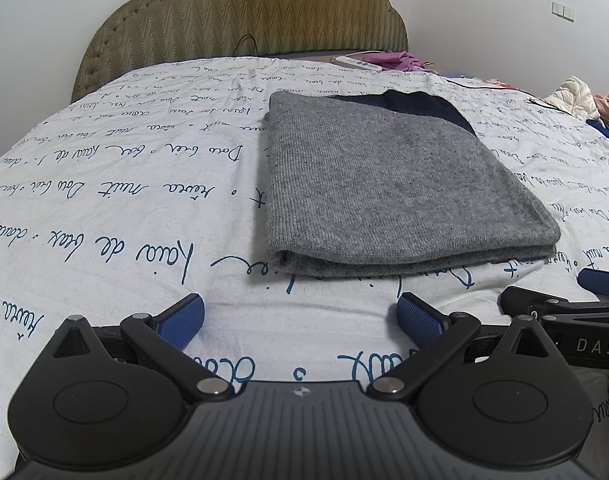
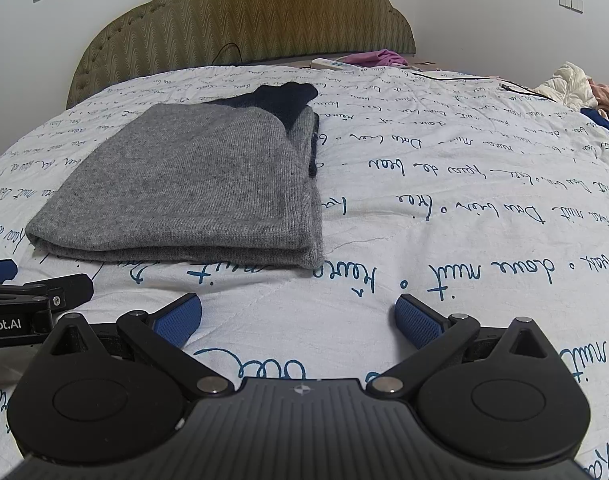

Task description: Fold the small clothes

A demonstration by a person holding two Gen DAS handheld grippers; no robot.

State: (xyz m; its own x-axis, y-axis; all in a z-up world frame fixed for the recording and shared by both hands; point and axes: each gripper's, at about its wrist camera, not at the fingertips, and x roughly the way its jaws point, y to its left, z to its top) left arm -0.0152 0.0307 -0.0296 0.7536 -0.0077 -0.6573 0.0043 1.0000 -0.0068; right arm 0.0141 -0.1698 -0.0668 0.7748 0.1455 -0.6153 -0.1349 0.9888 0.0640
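A grey knit garment (image 1: 388,184) with a dark navy part at its far end lies folded into a flat rectangle on the bed. It also shows in the right wrist view (image 2: 192,192), left of centre. My left gripper (image 1: 300,320) is open and empty, hovering over the sheet just short of the garment's near folded edge. My right gripper (image 2: 298,320) is open and empty, over bare sheet to the right of the garment. Each gripper shows at the edge of the other's view.
The bed has a white sheet (image 1: 124,184) printed with blue handwriting. A padded olive headboard (image 1: 244,12) stands behind. A power strip (image 1: 356,62) and purple cloth (image 1: 396,60) lie at the far end. A pile of clothes (image 1: 576,98) lies at the far right, with a black cable (image 2: 464,76).
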